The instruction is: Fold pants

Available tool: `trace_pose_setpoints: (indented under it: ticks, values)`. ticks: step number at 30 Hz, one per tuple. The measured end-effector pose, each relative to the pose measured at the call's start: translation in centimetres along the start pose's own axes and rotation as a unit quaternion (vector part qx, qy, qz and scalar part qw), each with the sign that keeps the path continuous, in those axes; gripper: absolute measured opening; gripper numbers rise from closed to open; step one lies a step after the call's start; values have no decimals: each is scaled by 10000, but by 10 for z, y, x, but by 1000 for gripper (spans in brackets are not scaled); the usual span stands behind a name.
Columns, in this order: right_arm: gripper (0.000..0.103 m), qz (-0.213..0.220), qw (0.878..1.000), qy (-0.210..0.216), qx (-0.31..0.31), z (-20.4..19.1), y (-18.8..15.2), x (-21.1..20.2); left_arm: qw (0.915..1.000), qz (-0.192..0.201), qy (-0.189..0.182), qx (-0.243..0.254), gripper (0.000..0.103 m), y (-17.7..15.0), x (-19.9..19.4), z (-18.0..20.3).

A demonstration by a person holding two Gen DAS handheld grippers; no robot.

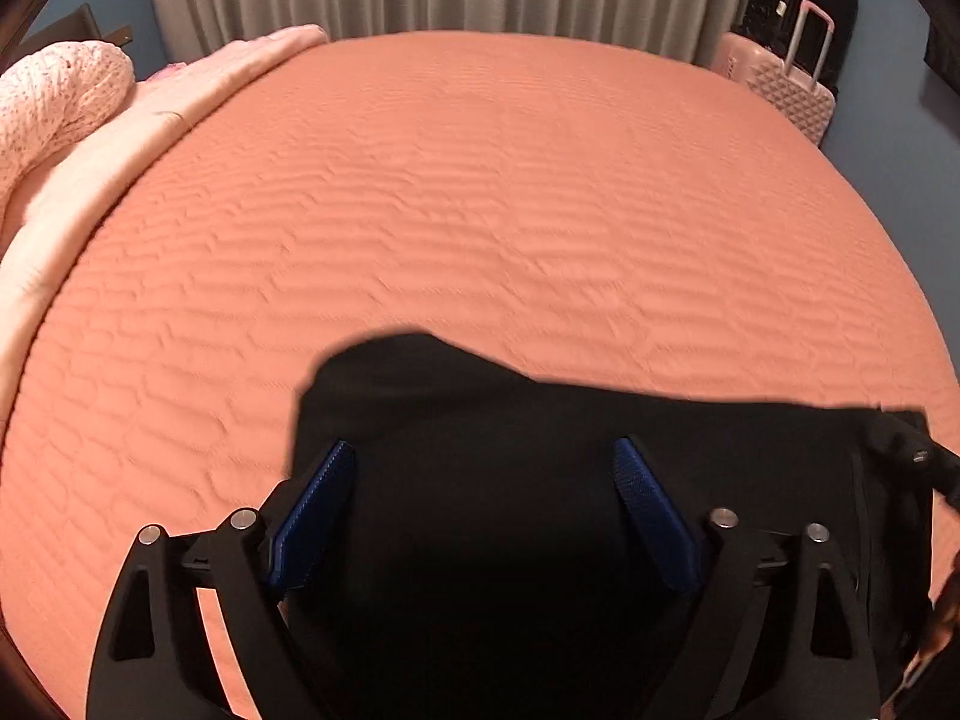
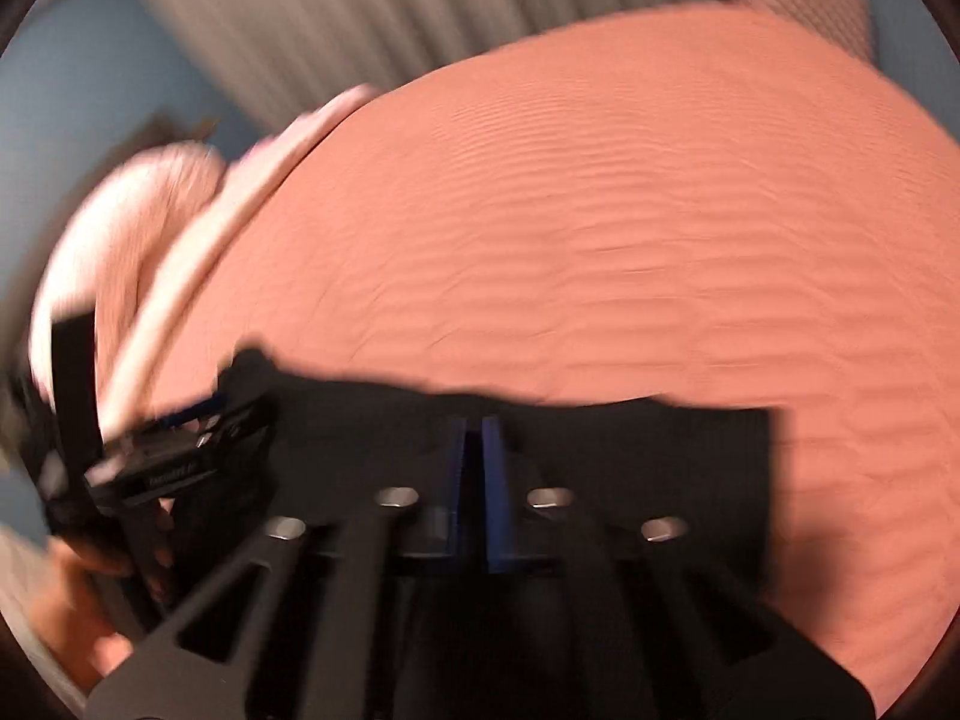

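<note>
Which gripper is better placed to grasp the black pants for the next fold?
Probably the left gripper: its fingers stand wide apart over the black pants. The right gripper has its fingers shut and would have to open first.

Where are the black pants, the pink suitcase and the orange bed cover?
Black fabric pants (image 1: 480, 420), left wrist view, upper middle.
Pink hard-shell suitcase (image 1: 792, 96), left wrist view, front face.
Orange quilted bed cover (image 1: 480, 210), left wrist view, bare middle.

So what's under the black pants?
The black pants lie on the orange bedspread, which shows all around them. Whatever sits directly beneath the cloth is covered, so nothing else can be seen there.
</note>
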State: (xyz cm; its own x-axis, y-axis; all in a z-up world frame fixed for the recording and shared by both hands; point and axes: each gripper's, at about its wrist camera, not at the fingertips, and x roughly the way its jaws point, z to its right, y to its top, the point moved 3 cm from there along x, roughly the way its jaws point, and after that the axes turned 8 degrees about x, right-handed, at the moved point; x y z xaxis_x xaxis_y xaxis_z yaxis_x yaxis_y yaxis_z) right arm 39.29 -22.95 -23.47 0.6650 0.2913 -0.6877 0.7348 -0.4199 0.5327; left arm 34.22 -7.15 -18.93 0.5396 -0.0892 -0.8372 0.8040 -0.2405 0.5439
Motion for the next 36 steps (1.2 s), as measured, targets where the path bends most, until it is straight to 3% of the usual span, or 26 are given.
trace_pose_setpoints:
  ticks: [2,4,6,8,10,11,12,13,15,17,19,23,25,29,31,33,36]
  values:
    - [11,223,9991,-56,-368,-10,-4,-25,9993,290,159,-181,81,8,-13,-12]
    - [11,216,9975,273,-620,-20,-24,-48,9974,584,-270,-326,81,-1,-44,-18]
    - [12,-213,9958,301,-836,-21,-60,-44,9953,756,-578,-192,84,-15,-69,-6]
    - [12,-422,9941,-33,-994,-8,-84,-22,9966,485,-650,136,84,-49,-71,20]
    - [11,-129,9974,79,-705,-3,-82,-26,9981,-99,-356,501,84,-74,-46,47]
    - [13,-42,9990,-175,-417,-4,-78,-37,9974,-270,-241,620,87,-87,-33,50]
    - [16,44,9994,-198,-271,-8,-76,-47,9986,-25,-184,494,86,-93,-40,47]
    - [16,192,9997,-12,-129,-14,-76,-65,9991,-46,-139,386,81,-98,-47,45]
    - [17,300,9993,195,-57,-13,-88,-93,9992,18,-358,154,81,-104,-74,45]
    - [52,237,9993,-186,-201,-10,-111,-108,9981,269,-563,9,84,-122,-105,48]
    - [72,258,9990,-342,-109,13,-134,-127,9990,184,-404,-11,84,-150,-117,46]
    - [72,-90,9983,-300,491,45,-164,-125,9958,-361,-587,-602,84,-200,-105,26]
    - [72,-131,9977,-285,608,49,-172,-123,9981,-237,-426,-374,84,-211,-104,31]
    - [73,-191,9988,-421,141,21,-175,-114,9980,-544,222,227,84,-199,-98,52]
    - [75,-336,9970,-660,-205,15,-182,-105,9968,-612,444,248,85,-198,-100,56]
    - [79,-654,9898,-1145,-535,11,-190,-89,9966,-663,461,165,85,-201,-101,56]
    - [79,-301,9953,-835,-389,7,-187,-108,9975,-566,428,-41,84,-189,-113,47]
